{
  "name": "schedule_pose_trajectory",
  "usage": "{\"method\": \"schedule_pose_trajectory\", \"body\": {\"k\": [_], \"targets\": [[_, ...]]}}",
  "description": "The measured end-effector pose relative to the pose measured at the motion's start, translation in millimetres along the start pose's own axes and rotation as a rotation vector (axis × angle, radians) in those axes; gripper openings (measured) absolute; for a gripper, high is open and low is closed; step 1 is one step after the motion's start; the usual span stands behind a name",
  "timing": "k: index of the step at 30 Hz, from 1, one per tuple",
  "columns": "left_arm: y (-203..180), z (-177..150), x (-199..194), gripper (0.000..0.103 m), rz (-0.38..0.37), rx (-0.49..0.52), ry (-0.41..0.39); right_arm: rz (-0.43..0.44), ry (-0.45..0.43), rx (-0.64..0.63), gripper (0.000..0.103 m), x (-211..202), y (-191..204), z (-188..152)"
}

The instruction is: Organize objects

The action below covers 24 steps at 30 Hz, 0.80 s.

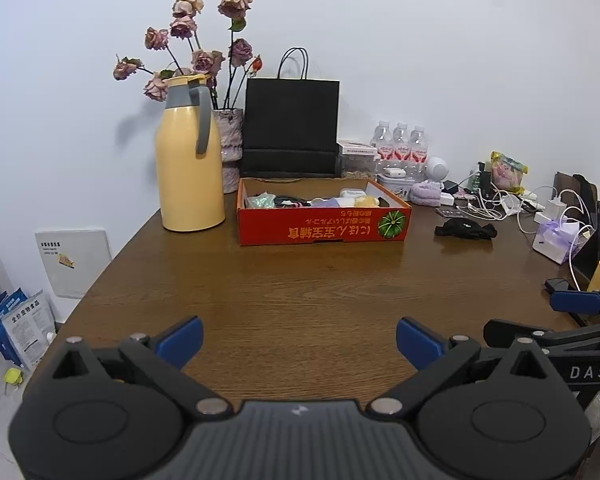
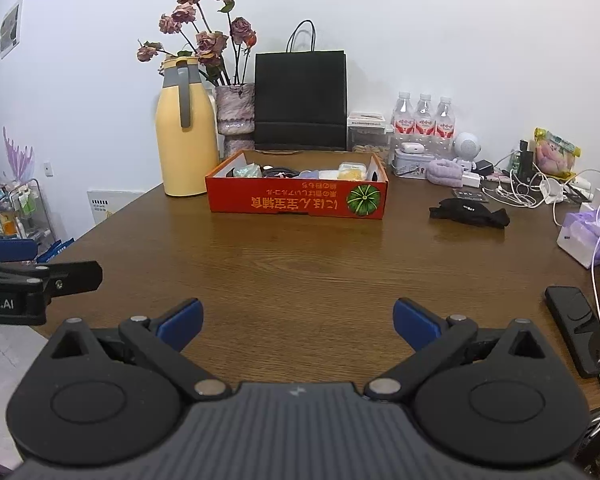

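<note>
Both claws (image 1: 299,343) (image 2: 298,325) gape over bare table (image 2: 300,264) before red box (image 2: 296,200)

Black claw (image 1: 299,338), blue pads (image 1: 182,338), seemingly silver rivets.

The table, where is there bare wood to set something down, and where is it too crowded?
The widest bare patch of the table lies between both open grippers, left and right, and the red cardboard box. A smaller gap separates the box from the black cloth item. The far right is crowded with white cables, water bottles and a phone.
</note>
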<state>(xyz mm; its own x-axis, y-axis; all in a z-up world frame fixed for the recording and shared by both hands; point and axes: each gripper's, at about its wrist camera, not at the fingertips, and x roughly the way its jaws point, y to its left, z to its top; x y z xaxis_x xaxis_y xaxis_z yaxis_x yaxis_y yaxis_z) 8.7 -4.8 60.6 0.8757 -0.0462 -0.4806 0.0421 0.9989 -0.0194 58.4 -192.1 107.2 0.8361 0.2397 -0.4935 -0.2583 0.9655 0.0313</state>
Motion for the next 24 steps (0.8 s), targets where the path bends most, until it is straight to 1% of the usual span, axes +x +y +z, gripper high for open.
{"method": "schedule_pose_trajectory", "body": {"k": [4, 9, 24], "targets": [[-1.6, -1.8, 3.3, 0.103, 0.001, 0.001, 0.014, -0.002, 0.007, 0.008, 0.103, 2.4, 0.3, -1.3], [-2.5, -2.5, 2.7, 0.103, 0.003, 0.002, 0.012, 0.002, 0.001, 0.006, 0.103, 1.5, 0.2, -2.8], [-3.3, -3.5, 2.7, 0.103, 0.004, 0.002, 0.015, 0.005, 0.024, 0.004, 0.103, 5.4, 2.1, -4.1]]}}
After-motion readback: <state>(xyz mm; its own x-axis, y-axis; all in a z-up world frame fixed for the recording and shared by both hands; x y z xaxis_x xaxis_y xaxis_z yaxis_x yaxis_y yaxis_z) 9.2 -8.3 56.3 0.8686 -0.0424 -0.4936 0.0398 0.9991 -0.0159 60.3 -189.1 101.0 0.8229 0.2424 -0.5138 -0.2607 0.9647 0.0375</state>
